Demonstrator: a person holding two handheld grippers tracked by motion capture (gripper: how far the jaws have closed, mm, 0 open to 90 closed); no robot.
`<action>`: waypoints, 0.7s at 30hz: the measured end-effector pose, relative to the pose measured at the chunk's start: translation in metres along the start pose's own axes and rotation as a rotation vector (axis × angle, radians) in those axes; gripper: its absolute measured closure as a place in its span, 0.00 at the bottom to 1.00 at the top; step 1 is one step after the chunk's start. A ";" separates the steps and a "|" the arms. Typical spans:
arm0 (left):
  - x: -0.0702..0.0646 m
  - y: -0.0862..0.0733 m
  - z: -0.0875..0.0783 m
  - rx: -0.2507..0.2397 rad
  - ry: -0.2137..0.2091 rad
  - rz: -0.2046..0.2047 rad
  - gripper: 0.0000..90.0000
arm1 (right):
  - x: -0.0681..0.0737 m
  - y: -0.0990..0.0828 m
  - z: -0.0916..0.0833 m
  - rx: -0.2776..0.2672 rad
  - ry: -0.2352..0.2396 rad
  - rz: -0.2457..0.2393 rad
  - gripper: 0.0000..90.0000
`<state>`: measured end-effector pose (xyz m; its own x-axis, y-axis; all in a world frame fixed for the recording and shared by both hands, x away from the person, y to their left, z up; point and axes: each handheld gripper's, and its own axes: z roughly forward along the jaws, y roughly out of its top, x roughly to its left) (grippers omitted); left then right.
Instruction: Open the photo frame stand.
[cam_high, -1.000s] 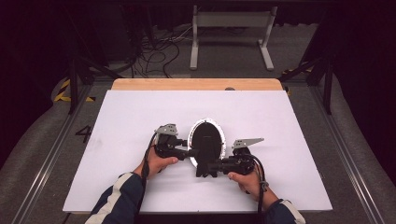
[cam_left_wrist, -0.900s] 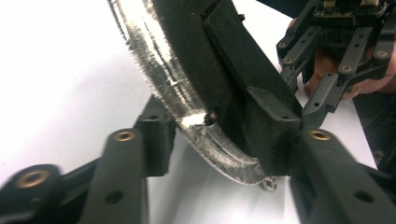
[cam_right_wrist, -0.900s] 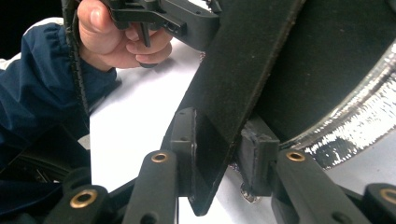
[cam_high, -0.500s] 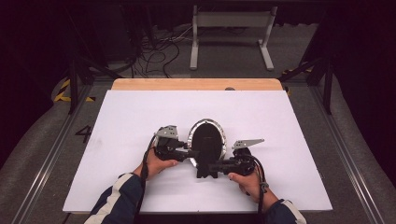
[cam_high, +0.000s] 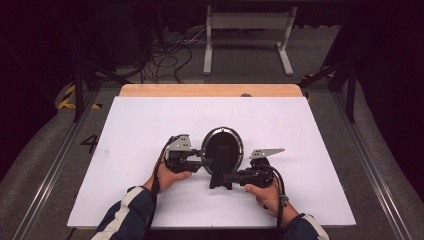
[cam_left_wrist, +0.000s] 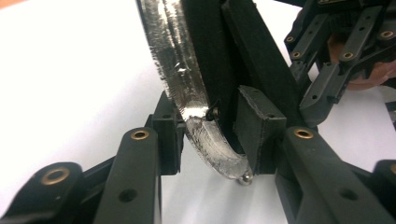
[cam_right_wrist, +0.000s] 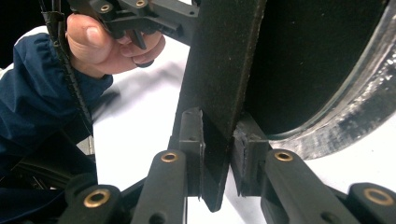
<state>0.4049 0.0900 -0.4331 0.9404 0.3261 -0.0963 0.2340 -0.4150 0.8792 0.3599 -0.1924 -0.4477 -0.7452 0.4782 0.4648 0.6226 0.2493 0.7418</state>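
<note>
High view: oval black-backed silver-rimmed mirror (cam_high: 222, 147) standing upright between left gripper (cam_high: 196, 161), closing on rim, and right gripper (cam_high: 231, 177), clamping black prop strut (cam_high: 221, 172).

The mirror (cam_high: 222, 148) has a rough, silvery rim with a foil-like sheen and a matt black back. Its stand (cam_high: 221, 172) is matt black with a fine grain. Beneath the mirror lies a smooth matt white sheet (cam_high: 150, 120); beyond it shows bare pale wood (cam_high: 200, 90).

a white table (cam_high: 150, 120) stands on grey floor (cam_high: 45, 150), cables (cam_high: 165, 55) and a metal stand (cam_high: 247, 30) behind.
</note>
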 end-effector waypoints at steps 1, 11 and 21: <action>-0.001 0.001 -0.001 0.000 0.013 0.011 0.72 | 0.001 0.000 0.000 -0.001 0.000 -0.003 0.85; -0.005 0.004 -0.004 -0.012 0.099 0.072 0.75 | 0.008 0.003 0.000 0.001 -0.006 -0.035 0.86; -0.006 0.004 -0.005 -0.014 0.151 0.101 0.77 | 0.011 0.004 0.001 0.007 -0.002 -0.043 0.86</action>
<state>0.3984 0.0910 -0.4270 0.9111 0.4074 0.0630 0.1355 -0.4404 0.8875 0.3546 -0.1853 -0.4403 -0.7709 0.4685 0.4316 0.5916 0.2754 0.7577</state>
